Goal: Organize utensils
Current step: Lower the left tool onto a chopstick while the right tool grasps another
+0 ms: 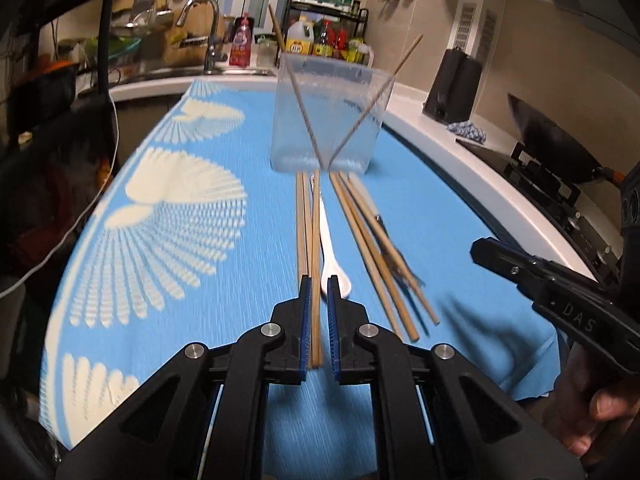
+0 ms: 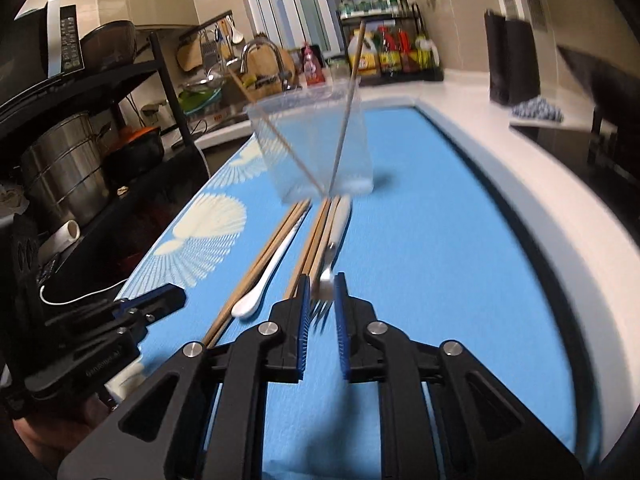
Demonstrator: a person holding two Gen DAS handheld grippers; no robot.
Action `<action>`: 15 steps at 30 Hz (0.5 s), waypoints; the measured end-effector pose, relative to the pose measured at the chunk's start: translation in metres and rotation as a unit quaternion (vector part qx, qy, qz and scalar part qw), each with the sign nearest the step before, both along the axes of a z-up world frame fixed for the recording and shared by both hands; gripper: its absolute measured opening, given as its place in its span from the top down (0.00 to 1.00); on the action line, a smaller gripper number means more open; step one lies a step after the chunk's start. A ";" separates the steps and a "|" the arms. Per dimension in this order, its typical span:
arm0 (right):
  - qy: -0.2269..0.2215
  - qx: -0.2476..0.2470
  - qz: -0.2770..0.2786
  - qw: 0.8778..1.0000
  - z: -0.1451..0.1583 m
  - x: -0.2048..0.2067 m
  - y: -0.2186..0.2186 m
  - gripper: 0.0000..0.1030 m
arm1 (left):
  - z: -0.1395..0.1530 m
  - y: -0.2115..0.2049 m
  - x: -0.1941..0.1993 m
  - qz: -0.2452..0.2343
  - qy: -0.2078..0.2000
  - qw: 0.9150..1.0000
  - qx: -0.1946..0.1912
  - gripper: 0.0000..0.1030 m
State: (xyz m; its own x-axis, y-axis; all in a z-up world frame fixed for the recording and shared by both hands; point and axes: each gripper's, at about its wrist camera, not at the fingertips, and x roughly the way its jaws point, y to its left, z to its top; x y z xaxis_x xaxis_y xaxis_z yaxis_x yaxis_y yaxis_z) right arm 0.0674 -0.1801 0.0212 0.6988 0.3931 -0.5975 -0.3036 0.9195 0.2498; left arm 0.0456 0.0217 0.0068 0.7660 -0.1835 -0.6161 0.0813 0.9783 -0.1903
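Here, bamboo chopstick (image 1: 316, 280) between slack left jaws; blurred steel fork (image 2: 326, 280) between parted right jaws.

A clear plastic container (image 1: 326, 116) stands upright on the blue surface (image 1: 240, 152), with two wooden chopsticks (image 1: 304, 120) crossed inside it. In front lie more wooden chopsticks (image 1: 306, 232), a white spoon (image 1: 334, 268) and a metal fork (image 2: 326, 276), roughly parallel.

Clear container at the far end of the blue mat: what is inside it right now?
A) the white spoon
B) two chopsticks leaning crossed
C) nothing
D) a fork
B: two chopsticks lean crossed inside the clear container, while the white spoon and fork lie on the mat.
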 end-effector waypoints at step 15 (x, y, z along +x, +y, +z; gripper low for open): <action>0.056 -0.012 0.017 0.998 -0.036 0.003 0.029 0.84 | -0.033 0.009 0.005 0.013 0.043 0.997 -0.055 0.92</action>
